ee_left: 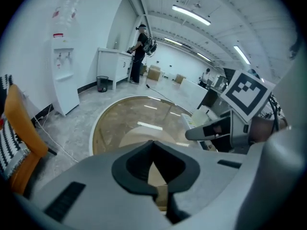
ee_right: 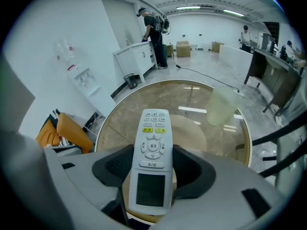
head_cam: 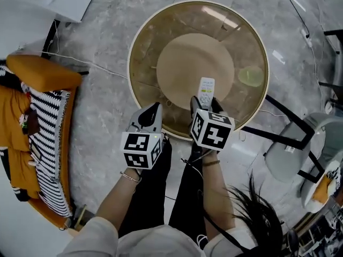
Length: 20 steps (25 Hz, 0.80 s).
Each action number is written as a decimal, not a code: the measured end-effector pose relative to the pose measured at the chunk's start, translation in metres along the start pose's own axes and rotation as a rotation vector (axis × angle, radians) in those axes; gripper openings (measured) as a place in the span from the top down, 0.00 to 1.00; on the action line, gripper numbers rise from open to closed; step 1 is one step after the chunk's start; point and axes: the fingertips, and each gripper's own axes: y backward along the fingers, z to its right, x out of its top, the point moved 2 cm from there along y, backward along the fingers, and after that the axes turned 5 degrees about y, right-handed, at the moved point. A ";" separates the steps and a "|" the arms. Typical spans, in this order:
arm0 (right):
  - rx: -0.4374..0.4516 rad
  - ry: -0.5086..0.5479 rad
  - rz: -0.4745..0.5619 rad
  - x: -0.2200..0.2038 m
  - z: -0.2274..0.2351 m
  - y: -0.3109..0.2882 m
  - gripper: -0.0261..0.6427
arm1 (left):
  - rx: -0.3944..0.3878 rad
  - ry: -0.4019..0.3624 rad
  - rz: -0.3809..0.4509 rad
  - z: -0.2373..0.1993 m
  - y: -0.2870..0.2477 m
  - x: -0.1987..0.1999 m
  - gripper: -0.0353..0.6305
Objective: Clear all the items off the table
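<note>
A white remote control (head_cam: 206, 90) (ee_right: 153, 147) with a small screen is clamped between the dark pads of my right gripper (head_cam: 204, 104) (ee_right: 152, 166), held above the near edge of the round glass table (head_cam: 140, 42) (ee_right: 117, 111). A pale translucent cup (head_cam: 251, 76) (ee_right: 221, 107) stands on the glass at the right. To the left of the right one, my left gripper (head_cam: 151, 112) (ee_left: 153, 151) hangs over the table's near rim (ee_left: 98, 126), its jaws closed together with nothing between them.
An orange chair (head_cam: 37, 74) with a striped cushion (head_cam: 51, 127) stands at the left. A grey chair (head_cam: 292, 151) with black legs is at the right. A white cable (head_cam: 91, 63) runs over the floor. A water dispenser (ee_left: 64, 75) and a person (ee_right: 156, 28) are far behind.
</note>
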 end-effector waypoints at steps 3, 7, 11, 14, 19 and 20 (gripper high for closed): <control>-0.034 -0.064 0.013 -0.009 0.036 0.028 0.55 | -0.026 -0.035 -0.031 0.033 -0.009 -0.001 0.94; -0.104 -0.184 0.055 -0.022 0.093 0.070 0.55 | -0.098 -0.095 -0.065 0.091 -0.026 0.001 0.94; -0.169 -0.304 0.104 -0.041 0.152 0.111 0.55 | -0.202 -0.190 -0.094 0.169 -0.043 -0.003 0.94; -0.211 -0.400 0.138 -0.065 0.195 0.141 0.55 | -0.281 -0.265 -0.113 0.229 -0.053 -0.010 0.94; -0.301 -0.546 0.167 -0.118 0.265 0.180 0.55 | -0.405 -0.391 -0.153 0.315 -0.068 -0.036 0.94; -0.319 -0.575 0.168 -0.130 0.277 0.189 0.55 | -0.423 -0.408 -0.166 0.328 -0.070 -0.044 0.94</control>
